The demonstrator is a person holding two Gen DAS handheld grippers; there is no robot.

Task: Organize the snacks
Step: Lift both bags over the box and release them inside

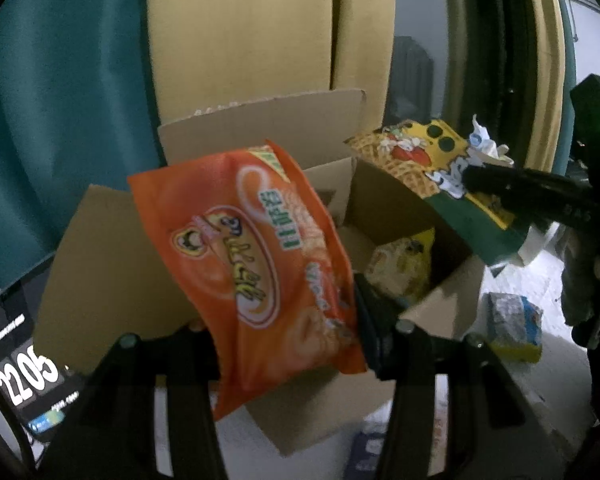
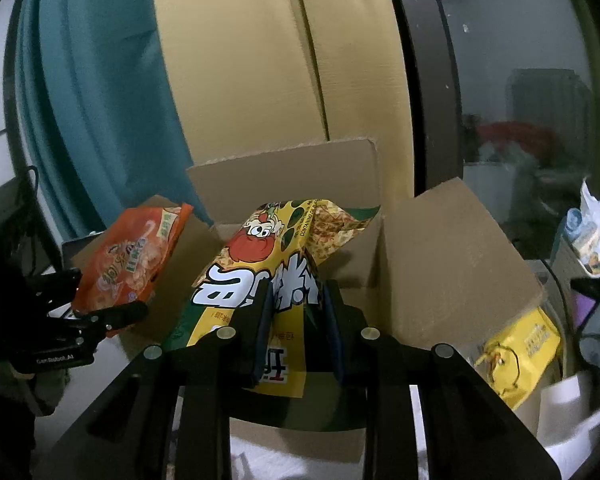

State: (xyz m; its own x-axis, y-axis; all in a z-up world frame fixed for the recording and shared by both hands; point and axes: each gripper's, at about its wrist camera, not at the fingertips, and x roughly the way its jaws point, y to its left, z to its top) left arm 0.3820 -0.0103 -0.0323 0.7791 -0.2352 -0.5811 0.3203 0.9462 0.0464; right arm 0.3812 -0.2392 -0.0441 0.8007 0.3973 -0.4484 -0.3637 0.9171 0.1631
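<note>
Pale packet [image 1: 404,264] inside box [image 1: 448,304], left view only.

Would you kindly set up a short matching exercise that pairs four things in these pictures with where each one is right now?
Things:
1. orange snack bag
2. yellow snack bag
3. pale yellow packet
4. blue and yellow packet

Places:
A. lying inside the cardboard box
B. held in the right claw
C. outside the box, on the light surface beside it
D. held in the left claw

Pairs: 1-D, 2-B, 3-A, 4-C
</note>
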